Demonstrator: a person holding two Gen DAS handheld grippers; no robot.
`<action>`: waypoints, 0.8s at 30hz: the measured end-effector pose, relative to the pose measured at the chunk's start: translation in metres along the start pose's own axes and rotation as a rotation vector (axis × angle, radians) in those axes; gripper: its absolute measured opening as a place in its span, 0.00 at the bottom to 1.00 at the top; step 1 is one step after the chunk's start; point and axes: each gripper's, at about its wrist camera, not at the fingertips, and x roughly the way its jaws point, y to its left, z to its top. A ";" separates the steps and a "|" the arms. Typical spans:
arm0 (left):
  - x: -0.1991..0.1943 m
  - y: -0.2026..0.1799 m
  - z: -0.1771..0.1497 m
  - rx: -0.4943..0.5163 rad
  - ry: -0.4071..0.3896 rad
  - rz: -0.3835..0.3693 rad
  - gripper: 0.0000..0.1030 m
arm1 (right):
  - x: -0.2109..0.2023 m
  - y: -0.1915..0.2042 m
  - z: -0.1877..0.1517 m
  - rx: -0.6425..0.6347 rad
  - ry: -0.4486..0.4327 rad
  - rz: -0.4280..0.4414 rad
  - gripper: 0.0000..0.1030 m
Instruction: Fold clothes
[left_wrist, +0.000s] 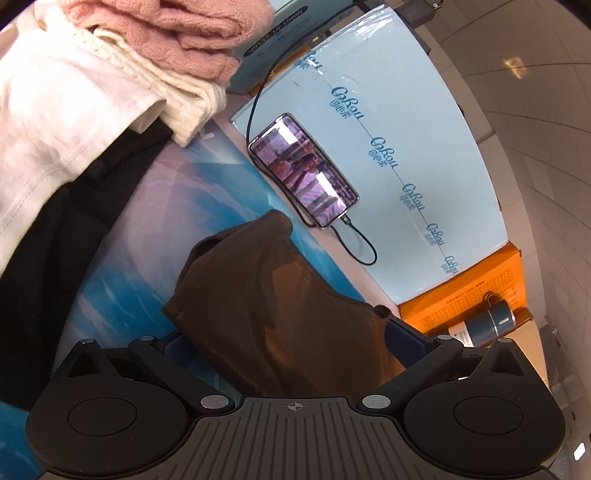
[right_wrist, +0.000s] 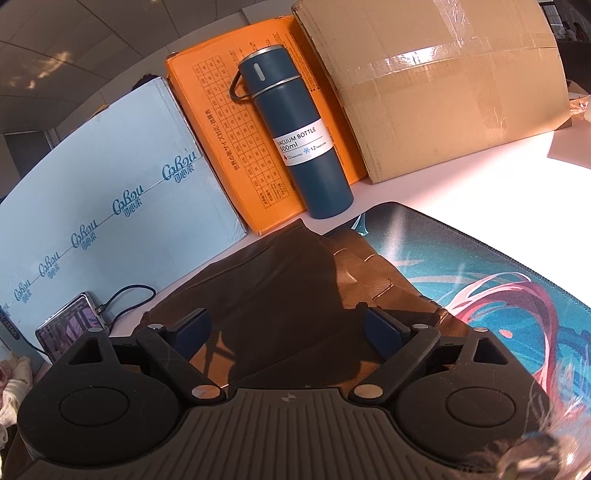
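A brown garment (left_wrist: 266, 306) lies bunched on the blue patterned mat (left_wrist: 155, 229); it also shows in the right wrist view (right_wrist: 280, 295). My left gripper (left_wrist: 280, 332) is open, its jaws wide apart on either side of the brown cloth, which lies between them. My right gripper (right_wrist: 284, 328) is open just above the same garment, with cloth under and between its jaws. A pile of clothes sits at the upper left: a pink knit (left_wrist: 177, 33), a cream knit (left_wrist: 177, 96), a white garment (left_wrist: 55, 122) and a black one (left_wrist: 55, 251).
A phone (left_wrist: 304, 170) on a charging cable rests against a light blue box (left_wrist: 406, 129). An orange box (right_wrist: 229, 140), a dark blue vacuum bottle (right_wrist: 295, 136) and a taped cardboard box (right_wrist: 443, 85) stand along the back of the white table (right_wrist: 498, 177).
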 end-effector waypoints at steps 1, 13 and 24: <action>0.004 -0.002 0.000 0.020 -0.025 0.013 1.00 | 0.000 0.000 0.000 0.002 0.000 0.003 0.88; 0.039 0.016 0.021 0.081 0.065 -0.047 0.09 | -0.002 -0.002 0.001 0.019 0.003 0.021 0.88; 0.006 -0.020 0.044 0.348 -0.218 0.107 0.04 | -0.030 0.000 0.001 0.034 -0.111 0.160 0.88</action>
